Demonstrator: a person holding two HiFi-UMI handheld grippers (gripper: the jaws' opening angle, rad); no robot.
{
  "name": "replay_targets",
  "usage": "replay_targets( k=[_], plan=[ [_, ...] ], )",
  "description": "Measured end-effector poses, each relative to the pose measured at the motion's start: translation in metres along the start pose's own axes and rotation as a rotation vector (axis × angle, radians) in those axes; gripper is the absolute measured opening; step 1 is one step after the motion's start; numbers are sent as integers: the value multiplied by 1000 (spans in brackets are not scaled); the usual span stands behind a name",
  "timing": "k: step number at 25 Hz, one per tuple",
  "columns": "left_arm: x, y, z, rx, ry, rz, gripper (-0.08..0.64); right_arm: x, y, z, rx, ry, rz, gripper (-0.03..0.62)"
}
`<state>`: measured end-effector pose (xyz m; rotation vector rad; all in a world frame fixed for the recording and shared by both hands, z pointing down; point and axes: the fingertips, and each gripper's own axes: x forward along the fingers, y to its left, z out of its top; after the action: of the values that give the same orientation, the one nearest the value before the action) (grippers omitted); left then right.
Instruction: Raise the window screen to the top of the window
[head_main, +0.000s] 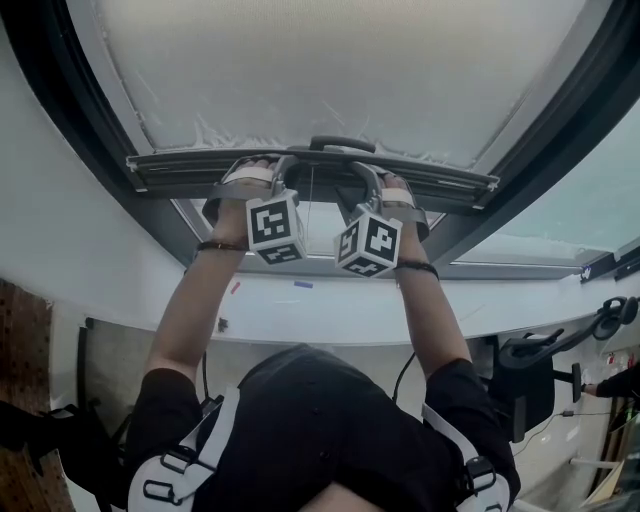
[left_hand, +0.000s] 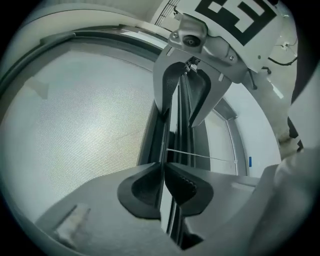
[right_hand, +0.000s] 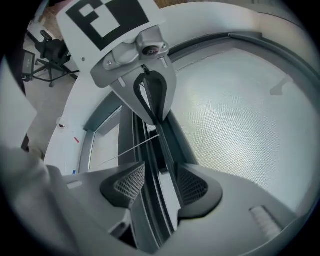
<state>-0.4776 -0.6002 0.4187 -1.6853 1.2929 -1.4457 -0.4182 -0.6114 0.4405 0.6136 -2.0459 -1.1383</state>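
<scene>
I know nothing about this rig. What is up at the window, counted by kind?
Tongs: 2, left tongs and right tongs
Screen bar: 1
Mesh screen: 1
Cord: 1
Total: 5

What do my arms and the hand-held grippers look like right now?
Each hand-held gripper, left and right, is grey with dark textured pads and a white cube bearing black square markers. Black short sleeves, dark wristbands, pale straps.
</scene>
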Motion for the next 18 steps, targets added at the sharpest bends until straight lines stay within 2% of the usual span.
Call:
replay_targets(
  k=[6,9,10,11,13,15,18],
  plan=[
    [-11,23,5,12,14,30,26,-12,-24,10,23,-49,-66,209],
    [-21,40,13,-9,-20,73,26,-26,-37,16,71,-99,-152,235],
    [-25,48,17,-26,-37,90,26,-33,-39,18,101,-119,-186,213],
    [-28,55,18,-37,-46,98,28,-41,-40,19,147,-141,-212,192],
    [-30,62,17,-37,-40,87,29,-52,-34,20,279,-181,-213,192],
    [-31,67,19,-28,-34,71,28,-54,-20,17,442,-217,-148,190],
    [-31,67,20,-54,-43,50,29,-45,12,8,718,-280,2,170]
  ],
)
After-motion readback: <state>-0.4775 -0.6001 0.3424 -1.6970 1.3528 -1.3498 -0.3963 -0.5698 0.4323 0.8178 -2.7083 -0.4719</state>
